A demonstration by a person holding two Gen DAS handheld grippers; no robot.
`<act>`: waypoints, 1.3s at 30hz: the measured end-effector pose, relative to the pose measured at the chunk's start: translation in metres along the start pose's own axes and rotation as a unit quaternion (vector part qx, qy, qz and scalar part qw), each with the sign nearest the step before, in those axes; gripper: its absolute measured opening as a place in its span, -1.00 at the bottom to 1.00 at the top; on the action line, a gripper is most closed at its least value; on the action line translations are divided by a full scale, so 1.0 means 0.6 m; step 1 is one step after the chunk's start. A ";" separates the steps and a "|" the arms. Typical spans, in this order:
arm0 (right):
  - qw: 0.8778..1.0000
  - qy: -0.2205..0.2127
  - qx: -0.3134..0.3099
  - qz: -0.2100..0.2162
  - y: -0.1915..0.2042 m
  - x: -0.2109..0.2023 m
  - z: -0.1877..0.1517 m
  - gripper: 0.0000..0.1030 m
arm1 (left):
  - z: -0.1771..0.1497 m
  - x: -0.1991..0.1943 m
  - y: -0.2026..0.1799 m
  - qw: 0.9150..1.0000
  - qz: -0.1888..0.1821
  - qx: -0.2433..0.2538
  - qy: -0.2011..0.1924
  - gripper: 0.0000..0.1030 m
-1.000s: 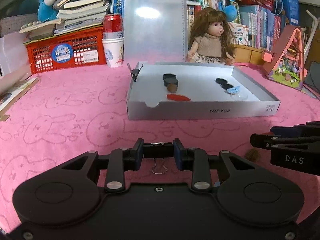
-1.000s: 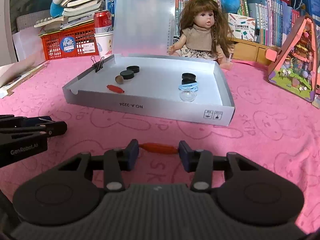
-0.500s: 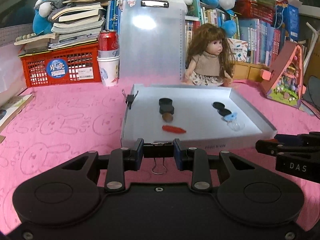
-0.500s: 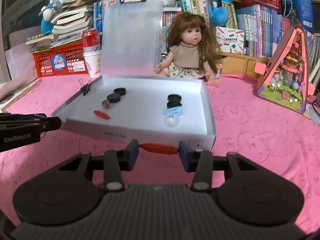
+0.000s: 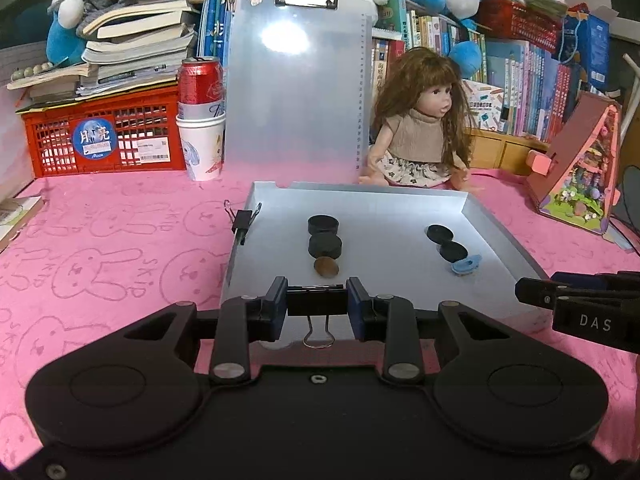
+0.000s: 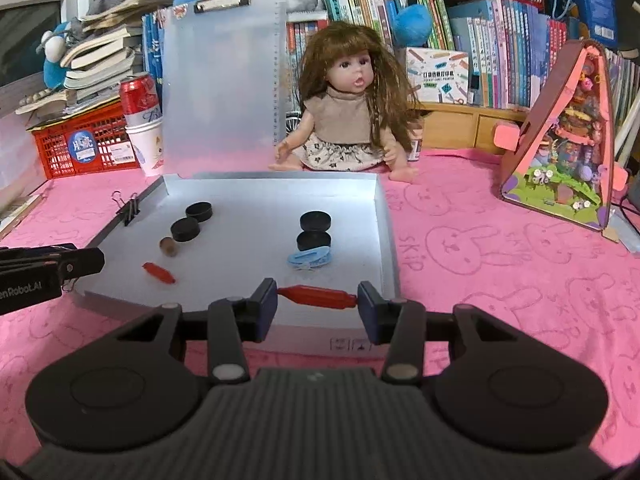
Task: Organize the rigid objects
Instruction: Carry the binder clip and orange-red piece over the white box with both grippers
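Pink cloth [image 5: 120,264], tray's [image 6: 388,240] near edge hidden, left gripper [image 5: 317,304] clamping binder clip [image 5: 317,312], right gripper [image 6: 317,300] clamping red capsule [image 6: 317,296]

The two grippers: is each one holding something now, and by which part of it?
The left gripper clamps a black binder clip by the two ends of its body, wire handles hanging down. The right gripper holds a red capsule-shaped piece by its two tips.

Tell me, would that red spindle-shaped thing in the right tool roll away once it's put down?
Probably. The red piece looks round-bodied with tapered ends, so it could roll sideways on the smooth tray. It seems rigid: it spans the right tool end to end without sagging.
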State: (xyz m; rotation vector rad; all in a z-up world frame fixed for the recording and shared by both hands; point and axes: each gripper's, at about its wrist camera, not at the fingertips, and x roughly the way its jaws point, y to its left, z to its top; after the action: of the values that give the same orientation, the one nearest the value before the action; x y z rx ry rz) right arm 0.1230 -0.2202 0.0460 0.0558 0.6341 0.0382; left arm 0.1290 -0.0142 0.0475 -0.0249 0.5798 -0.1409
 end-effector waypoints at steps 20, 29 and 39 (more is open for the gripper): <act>0.999 0.042 0.005 0.010 -0.003 0.066 0.009 -0.05 | -0.005 0.085 -0.003 0.999 0.015 0.004 0.047 -0.41; 0.998 0.059 0.017 0.016 -0.009 0.084 0.009 -0.05 | -0.007 0.099 -0.005 0.998 0.020 0.005 0.055 -0.41; 0.998 0.067 0.009 0.018 -0.006 0.095 0.010 -0.05 | -0.006 0.112 -0.001 0.998 0.019 0.004 0.061 -0.41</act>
State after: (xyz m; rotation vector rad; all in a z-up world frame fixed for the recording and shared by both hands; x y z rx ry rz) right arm 0.1727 -0.2210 0.0167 0.0828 0.7681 0.0711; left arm 0.1822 -0.0243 0.0079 0.0035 0.7021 -0.1078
